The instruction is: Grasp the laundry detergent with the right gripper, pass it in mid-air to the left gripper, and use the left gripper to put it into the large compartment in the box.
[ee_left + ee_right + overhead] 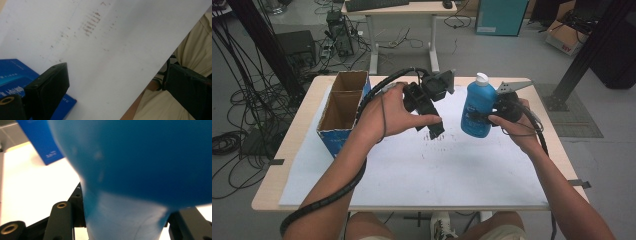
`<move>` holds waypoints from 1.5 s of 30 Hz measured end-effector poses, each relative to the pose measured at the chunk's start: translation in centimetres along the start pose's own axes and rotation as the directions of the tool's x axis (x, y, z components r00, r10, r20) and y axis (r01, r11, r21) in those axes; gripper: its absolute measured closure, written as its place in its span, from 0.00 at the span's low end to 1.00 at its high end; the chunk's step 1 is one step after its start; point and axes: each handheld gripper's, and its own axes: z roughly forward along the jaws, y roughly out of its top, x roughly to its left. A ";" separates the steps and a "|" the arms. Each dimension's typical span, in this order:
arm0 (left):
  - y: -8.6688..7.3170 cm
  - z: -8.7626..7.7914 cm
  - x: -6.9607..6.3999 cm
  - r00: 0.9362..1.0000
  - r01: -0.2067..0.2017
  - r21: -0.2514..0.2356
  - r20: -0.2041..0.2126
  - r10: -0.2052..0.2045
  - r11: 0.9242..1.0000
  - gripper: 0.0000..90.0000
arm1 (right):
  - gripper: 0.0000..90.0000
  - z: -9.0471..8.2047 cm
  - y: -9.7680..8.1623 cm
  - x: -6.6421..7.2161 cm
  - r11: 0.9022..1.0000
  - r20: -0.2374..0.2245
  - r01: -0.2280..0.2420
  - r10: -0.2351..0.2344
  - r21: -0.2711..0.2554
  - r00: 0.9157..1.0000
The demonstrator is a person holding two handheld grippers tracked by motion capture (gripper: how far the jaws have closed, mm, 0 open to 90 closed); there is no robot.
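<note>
A blue plastic bottle with a white cap (478, 105) is clamped by the right gripper (484, 119); the smooth, rounded body could slip if the grip is loosened.

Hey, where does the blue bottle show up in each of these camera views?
High view: blue bottle right of centre, upright above the table, clamped by the right gripper.
Left gripper view: not in it.
Right gripper view: blue bottle looms close across the middle and right, between the jaws.
Shared landmark: the blue cardboard box.
</note>
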 end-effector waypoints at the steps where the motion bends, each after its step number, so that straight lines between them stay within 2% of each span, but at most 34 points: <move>1: 0.1 -0.4 0.1 1.000 -0.012 -0.005 0.002 0.012 1.000 0.06 | 0.49 0.0 0.0 0.0 1.000 0.000 0.000 0.000 0.000 1.000; 5: 0.5 -2.1 0.6 0.999 -0.052 -0.016 -0.011 0.052 0.999 0.06 | 0.49 -0.1 1.4 1.3 0.999 -0.059 0.030 -0.031 -0.014 0.998; 6: 0.5 -2.1 0.6 0.999 -0.052 -0.016 -0.011 0.052 0.999 0.06 | 0.49 -0.1 1.4 1.3 0.999 -0.059 0.030 -0.031 -0.014 0.998; 8: 0.6 -2.6 0.8 0.998 -0.068 -0.014 -0.019 0.068 0.998 0.06 | 0.49 0.2 2.2 2.2 0.999 -0.102 0.043 -0.043 -0.007 0.994; 11: 0.4 -3.5 1.1 0.996 -0.084 -0.011 -0.022 0.084 0.996 0.06 | 0.49 0.6 2.7 2.8 0.998 -0.123 0.058 -0.058 -0.001 0.991; 12: 0.4 -3.7 1.3 0.996 -0.090 -0.015 -0.018 0.090 0.996 0.06 | 0.49 1.1 3.1 3.2 0.997 -0.143 0.071 -0.070 0.006 0.987; 13: 0.3 -3.9 1.4 0.995 -0.095 -0.030 -0.029 0.094 0.995 0.06 | 0.49 1.1 3.1 3.2 0.997 -0.143 0.071 -0.070 0.006 0.987; 15: 0.1 -4.5 1.8 0.995 -0.103 -0.024 -0.013 0.103 0.994 0.06 | 0.49 1.8 3.3 3.7 0.996 -0.164 0.084 -0.081 0.012 0.983; 16: 0.1 -4.5 1.9 0.994 -0.110 -0.036 -0.018 0.110 0.993 0.06 | 0.49 2.1 3.4 3.9 0.996 -0.172 0.088 -0.084 0.015 0.981; 21: -0.1 -5.0 2.3 0.991 -0.131 -0.013 0.004 0.131 0.991 0.06 | 0.49 3.5 3.6 5.0 0.994 -0.213 0.109 -0.101 0.027 0.972; 22: -0.1 -5.3 2.7 0.988 -0.154 -0.010 0.014 0.154 0.988 0.06 | 0.49 4.1 3.8 5.5 0.993 -0.230 0.112 -0.103 0.028 0.968; 23: -0.1 -5.3 2.7 0.988 -0.154 -0.010 0.014 0.154 0.988 0.06 | 0.49 4.1 3.8 5.5 0.993 -0.230 0.112 -0.103 0.028 0.968; 24: -0.1 -5.4 2.8 0.988 -0.152 -0.010 0.021 0.153 0.988 0.06 | 0.49 4.5 3.9 6.0 0.992 -0.246 0.121 -0.111 0.027 0.963; 25: -0.1 -5.5 2.9 0.987 -0.159 -0.008 0.020 0.159 0.987 0.06 | 0.49 4.5 3.9 6.0 0.992 -0.246 0.121 -0.111 0.027 0.963; 28: -0.1 -5.7 3.2 0.985 -0.169 -0.010 0.019 0.170 0.985 0.06 | 0.49 5.2 4.1 6.6 0.990 -0.268 0.134 -0.121 0.031 0.956; 30: 0.0 -5.9 3.5 0.980 -0.199 0.012 0.012 0.199 0.980 0.06 | 0.49 5.7 4.1 6.9 0.989 -0.277 0.146 -0.130 0.037 0.952; 31: 0.0 -5.9 3.4 0.980 -0.196 0.004 0.021 0.196 0.981 0.06 | 0.49 5.9 4.2 7.0 0.987 -0.280 0.157 -0.142 0.032 0.949; 33: 0.0 -6.0 3.5 0.977 -0.212 -0.004 0.033 0.212 0.977 0.06 | 0.49 6.3 4.2 7.4 0.987 -0.291 0.160 -0.144 0.032 0.946; 34: 0.1 -6.0 3.5 0.975 -0.222 -0.002 0.029 0.222 0.975 0.06 | 0.49 6.5 4.3 7.5 0.985 -0.303 0.167 -0.151 0.028 0.941; 35: 0.1 -6.0 3.5 0.971 -0.237 0.002 0.028 0.236 0.972 0.06 | 0.49 6.6 4.3 7.6 0.984 -0.310 0.174 -0.157 0.026 0.938; 36: 0.1 -6.1 3.6 0.964 -0.266 0.020 0.029 0.265 0.964 0.06 | 0.49 6.8 4.3 7.9 0.985 -0.319 0.172 -0.154 0.027 0.935; 37: 0.1 -6.0 3.4 0.968 -0.248 0.001 0.036 0.248 0.969 0.06 | 0.49 6.9 4.3 8.0 0.984 -0.323 0.176 -0.159 0.024 0.933; 38: 0.1 -6.0 3.4 0.966 -0.257 -0.002 0.036 0.257 0.966 0.06 | 0.49 7.2 4.3 8.1 0.983 -0.331 0.180 -0.166 0.015 0.929; 40: 0.1 -6.0 3.3 0.960 -0.278 0.004 0.042 0.278 0.960 0.06 | 0.49 7.4 4.3 8.3 0.982 -0.342 0.191 -0.175 0.012 0.923; 41: 0.2 -6.1 3.4 0.951 -0.306 0.025 0.045 0.304 0.952 0.06 | 0.49 7.6 4.3 8.4 0.981 -0.345 0.194 -0.179 0.008 0.921; 42: 0.3 -6.2 3.4 0.947 -0.320 0.037 0.043 0.319 0.947 0.06 | 0.49 7.6 4.3 8.5 0.981 -0.347 0.194 -0.180 0.007 0.921; 43: 0.3 -6.0 3.3 0.949 -0.315 0.030 0.043 0.313 0.949 0.06 | 0.49 7.7 4.3 8.6 0.981 -0.353 0.195 -0.181 0.004 0.918; 44: 0.3 -6.0 3.3 0.945 -0.327 0.038 0.047 0.325 0.944 0.06 | 0.49 7.7 4.3 8.7 0.980 -0.356 0.197 -0.184 -0.001 0.916; 45: 0.1 -5.6 2.8 0.964 -0.258 -0.012 0.058 0.258 0.966 0.06 | 0.49 7.7 4.3 8.9 0.980 -0.362 0.198 -0.185 -0.003 0.914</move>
